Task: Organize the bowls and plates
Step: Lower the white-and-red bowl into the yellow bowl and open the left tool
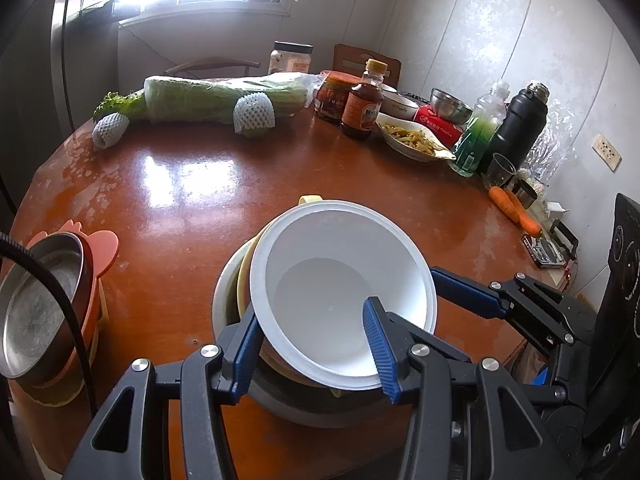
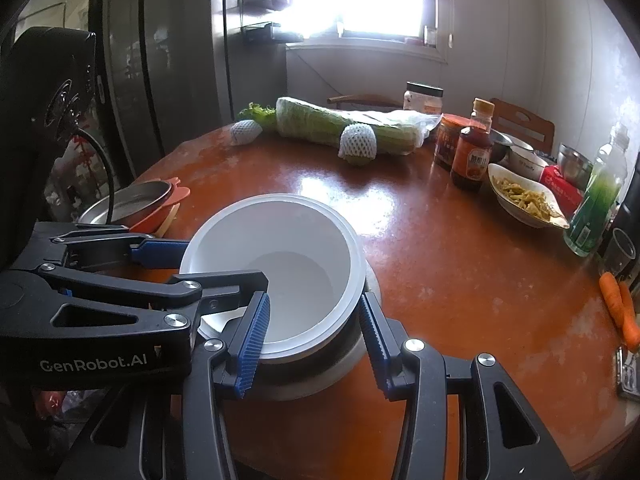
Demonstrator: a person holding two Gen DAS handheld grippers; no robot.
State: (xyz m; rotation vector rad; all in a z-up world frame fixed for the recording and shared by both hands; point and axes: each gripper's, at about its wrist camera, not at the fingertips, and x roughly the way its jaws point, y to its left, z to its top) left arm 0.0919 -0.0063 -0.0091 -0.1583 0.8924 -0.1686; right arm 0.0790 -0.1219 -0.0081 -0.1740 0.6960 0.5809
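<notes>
A white bowl (image 1: 344,280) (image 2: 280,264) sits tilted on top of a stack, nested in a yellow bowl (image 1: 244,276) that rests in a pale grey bowl (image 1: 224,300) (image 2: 352,360). My left gripper (image 1: 312,308) straddles its near left wall with one pad outside and one inside, a clear gap between them. My right gripper (image 2: 314,298) straddles the near right wall the same way, with its right pad against the outer wall. The other hand's blue finger (image 1: 464,292) (image 2: 160,252) shows at the bowl's side in each view.
A steel bowl in an orange bowl (image 1: 36,300) (image 2: 132,200) stands at the round table's left edge. At the back lie a wrapped cabbage (image 1: 224,96) and sauce bottles (image 1: 360,100). A dish of food (image 2: 524,200), a green bottle (image 2: 596,208) and carrots (image 2: 620,308) line the right.
</notes>
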